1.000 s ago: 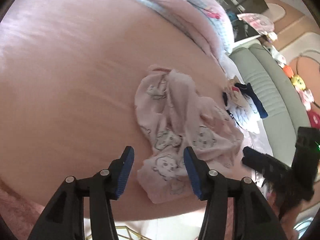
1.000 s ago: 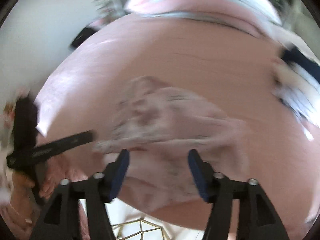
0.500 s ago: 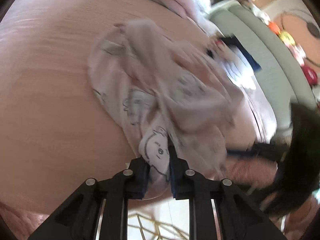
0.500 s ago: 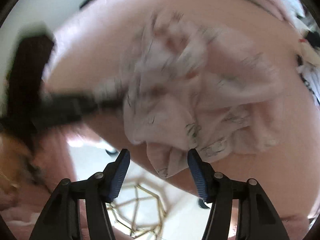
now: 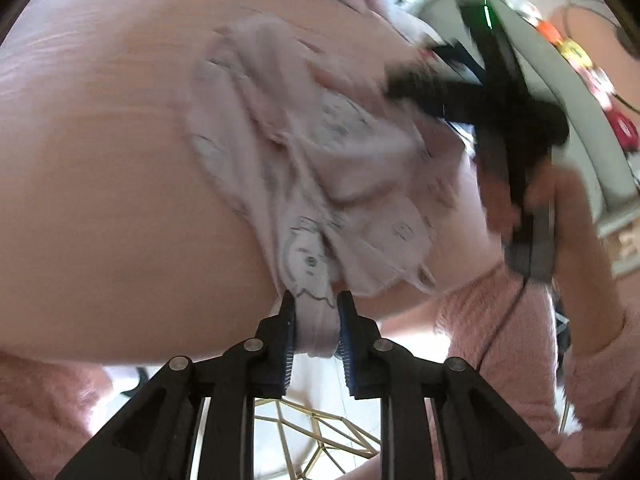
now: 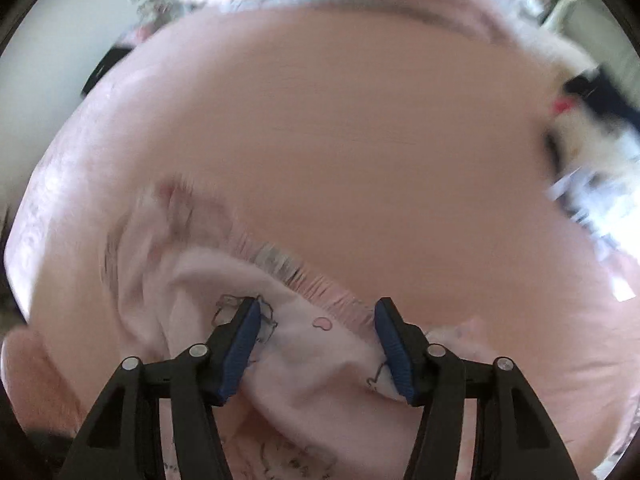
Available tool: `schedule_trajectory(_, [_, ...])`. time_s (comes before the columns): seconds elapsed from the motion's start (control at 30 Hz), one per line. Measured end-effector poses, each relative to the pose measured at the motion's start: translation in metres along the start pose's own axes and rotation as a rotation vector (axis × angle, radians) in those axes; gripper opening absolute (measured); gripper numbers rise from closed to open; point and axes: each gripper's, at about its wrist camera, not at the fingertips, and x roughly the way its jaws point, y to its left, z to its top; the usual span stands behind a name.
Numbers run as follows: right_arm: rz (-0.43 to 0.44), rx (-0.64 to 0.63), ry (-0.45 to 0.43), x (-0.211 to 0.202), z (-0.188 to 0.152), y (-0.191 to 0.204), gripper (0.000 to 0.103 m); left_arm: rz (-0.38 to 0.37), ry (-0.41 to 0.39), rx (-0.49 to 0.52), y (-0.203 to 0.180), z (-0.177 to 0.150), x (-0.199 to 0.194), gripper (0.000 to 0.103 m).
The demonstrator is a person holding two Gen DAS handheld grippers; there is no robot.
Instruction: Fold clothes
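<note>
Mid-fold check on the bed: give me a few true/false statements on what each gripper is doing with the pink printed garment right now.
1. The left gripper is closed on an edge of the pink printed garment. True.
2. The right gripper is clamped shut on the garment. False: its jaws stand wide apart, with cloth lying between them.
3. The garment lies flat and neatly folded. False: it is crumpled and bunched on the pink bedsheet.
4. A second heap of clothes, white and dark blue, lies off to the right in the right wrist view. True.
5. The garment is plain, with no print. False: it carries line-drawn cartoon figures.
</note>
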Motion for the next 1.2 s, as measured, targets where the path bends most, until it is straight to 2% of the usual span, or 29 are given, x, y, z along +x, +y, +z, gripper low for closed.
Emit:
schedule_trajectory(0.13, [0.006,-0.098,0.007,-0.008,-0.058,0.013,0.049,0.022,-0.090,-0.039,0.023,0.028,-0.024,0.036])
schedule_trajectory(0.2, [0.015,-0.122,-0.006,-0.019,-0.084,0.011,0.047,0.032,-0.114,-0.057,0.034,0.047,-0.027,0.037])
schedule_trajectory(0.27, [0.050,-0.112,0.018,-0.028,-0.095,0.003,0.045,0.032,-0.126,-0.073,0.039,0.069,-0.022,0.037])
schedule_trajectory(0.3, [0.071,-0.102,0.028,-0.034,-0.100,-0.003,0.045,0.029,-0.131,-0.086,0.031,0.085,-0.010,0.037])
schedule_trajectory(0.37, [0.112,-0.103,0.053,-0.056,-0.127,0.010,0.045,-0.005,-0.136,-0.130,0.020,0.118,0.009,0.037])
schedule_trajectory(0.43, [0.139,-0.106,0.057,-0.072,-0.133,0.001,0.045,-0.054,-0.110,-0.153,0.009,0.146,0.030,0.038])
schedule_trajectory(0.5, [0.195,-0.031,0.033,-0.090,-0.130,-0.030,0.045,-0.091,-0.075,-0.166,-0.007,0.170,0.058,0.044])
schedule_trajectory(0.6, [0.255,0.171,-0.038,-0.108,-0.119,-0.085,0.046,-0.085,0.046,-0.210,-0.016,0.182,0.106,0.047])
schedule_trajectory(0.63, [0.261,0.240,-0.054,-0.110,-0.114,-0.103,0.048,-0.052,0.063,-0.206,-0.018,0.180,0.113,0.046])
schedule_trajectory(0.67, [0.254,0.286,-0.047,-0.107,-0.110,-0.116,0.049,-0.004,0.065,-0.189,-0.022,0.176,0.117,0.030])
schedule_trajectory(0.7, [0.248,0.331,-0.039,-0.105,-0.106,-0.130,0.049,0.043,0.067,-0.171,-0.025,0.171,0.120,0.023])
schedule_trajectory(0.77, [0.212,0.339,-0.027,-0.103,-0.115,-0.132,0.049,0.069,0.048,-0.138,-0.035,0.163,0.115,0.014])
schedule_trajectory(0.87, [0.153,0.338,-0.009,-0.100,-0.132,-0.131,0.050,0.114,0.033,-0.073,-0.032,0.129,0.082,0.013])
schedule_trajectory(0.97, [0.095,0.337,0.009,-0.098,-0.149,-0.129,0.051,0.101,0.045,-0.069,-0.015,0.091,0.052,0.013])
schedule_trajectory(1.03, [0.053,0.340,0.010,-0.099,-0.153,-0.134,0.052,0.066,0.068,-0.077,-0.004,0.069,0.034,0.013])
schedule_trajectory(1.13, [0.021,0.301,0.004,-0.097,-0.135,-0.141,0.054,0.006,0.086,-0.089,0.009,0.051,0.017,0.014])
schedule_trajectory(1.17, [0.019,0.278,0.006,-0.095,-0.128,-0.141,0.056,-0.018,0.084,-0.106,0.014,0.049,0.013,0.016])
schedule_trajectory(1.2, [0.018,0.254,0.008,-0.093,-0.120,-0.141,0.063,-0.042,0.077,-0.128,0.019,0.048,0.010,0.018])
